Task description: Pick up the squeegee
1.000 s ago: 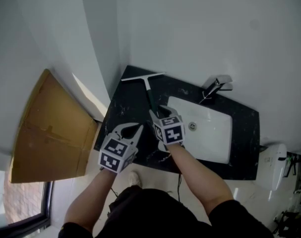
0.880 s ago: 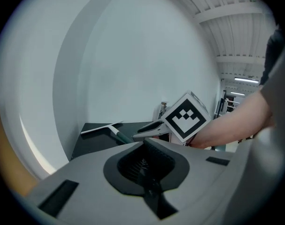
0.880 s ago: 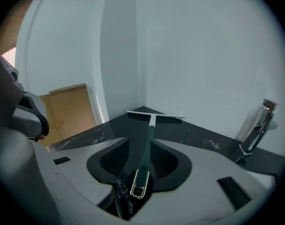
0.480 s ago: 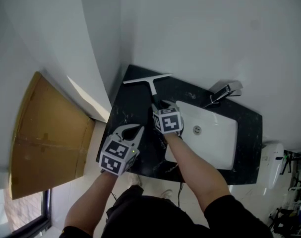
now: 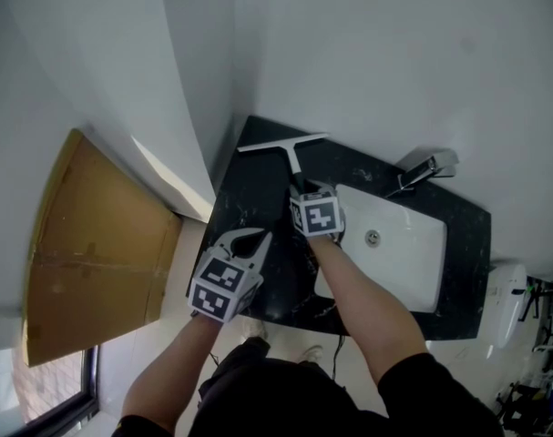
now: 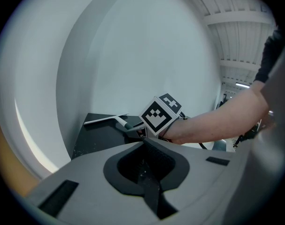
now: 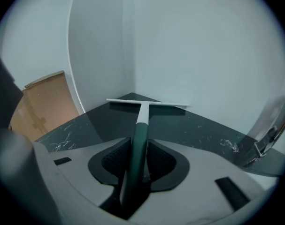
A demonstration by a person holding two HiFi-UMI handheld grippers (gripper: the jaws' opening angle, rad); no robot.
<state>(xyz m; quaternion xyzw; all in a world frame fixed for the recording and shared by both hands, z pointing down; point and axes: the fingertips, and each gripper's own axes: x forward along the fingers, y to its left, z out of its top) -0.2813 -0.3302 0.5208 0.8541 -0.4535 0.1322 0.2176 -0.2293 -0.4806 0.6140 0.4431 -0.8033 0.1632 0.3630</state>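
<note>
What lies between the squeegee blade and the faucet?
Only bare black countertop; the right gripper view shows it between the squeegee blade and the faucet.

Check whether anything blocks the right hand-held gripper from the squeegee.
Nothing visible does. The squeegee handle already sits between the jaws of the right hand-held gripper, which are closed on it. The left hand-held gripper is off to the side, shut and empty, not in the way.

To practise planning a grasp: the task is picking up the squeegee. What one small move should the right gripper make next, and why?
Probably a short lift straight up. The right gripper has its jaws closed on the squeegee by its handle, yet the blade seems to lie on the countertop by the wall. The left gripper, jaws together, holds nothing.
</note>
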